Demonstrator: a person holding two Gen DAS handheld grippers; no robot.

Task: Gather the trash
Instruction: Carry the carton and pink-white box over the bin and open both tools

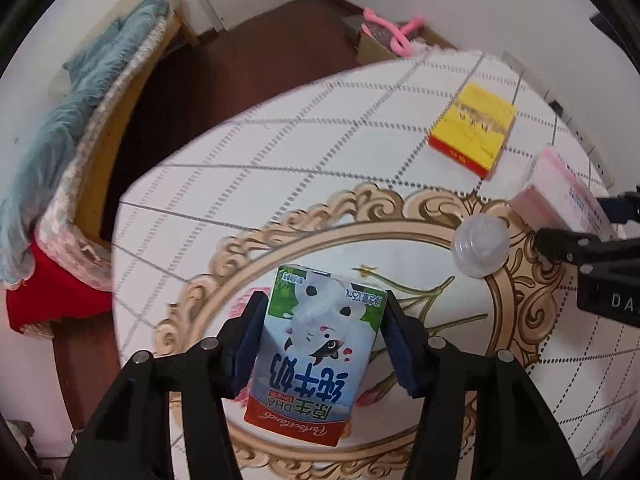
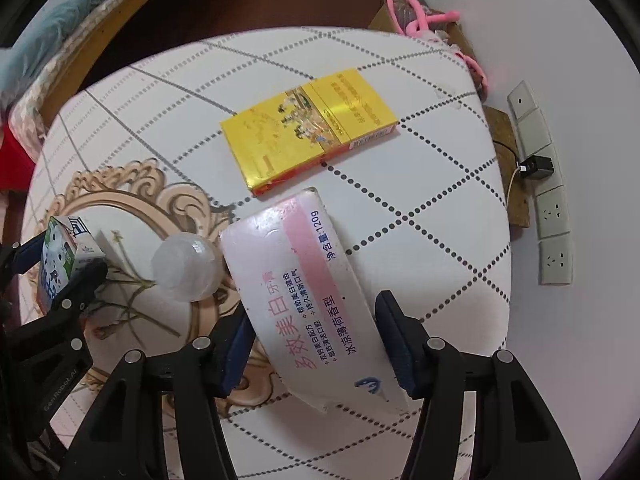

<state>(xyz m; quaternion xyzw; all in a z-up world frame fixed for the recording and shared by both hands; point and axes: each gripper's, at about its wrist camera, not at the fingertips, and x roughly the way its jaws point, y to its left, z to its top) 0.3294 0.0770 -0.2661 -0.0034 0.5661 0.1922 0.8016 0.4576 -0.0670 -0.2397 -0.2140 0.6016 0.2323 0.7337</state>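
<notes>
My left gripper (image 1: 322, 340) is shut on a small blue-and-green milk carton (image 1: 316, 352) and holds it over the round patterned table (image 1: 280, 152); the carton also shows in the right wrist view (image 2: 60, 264). My right gripper (image 2: 312, 344) straddles a white-and-pink toothpaste box (image 2: 304, 292) lying on the table, its pads close beside the box's sides with small gaps showing. A clear plastic capsule ball (image 2: 186, 266) sits just left of the box, also in the left wrist view (image 1: 480, 246). A yellow cigarette pack (image 2: 308, 128) lies farther back.
A cardboard box with pink hangers (image 1: 392, 36) stands on the floor beyond the table. A bed with a blue blanket (image 1: 80, 112) is to the left. Wall sockets (image 2: 552, 216) and a plugged charger (image 2: 536, 166) are on the right wall.
</notes>
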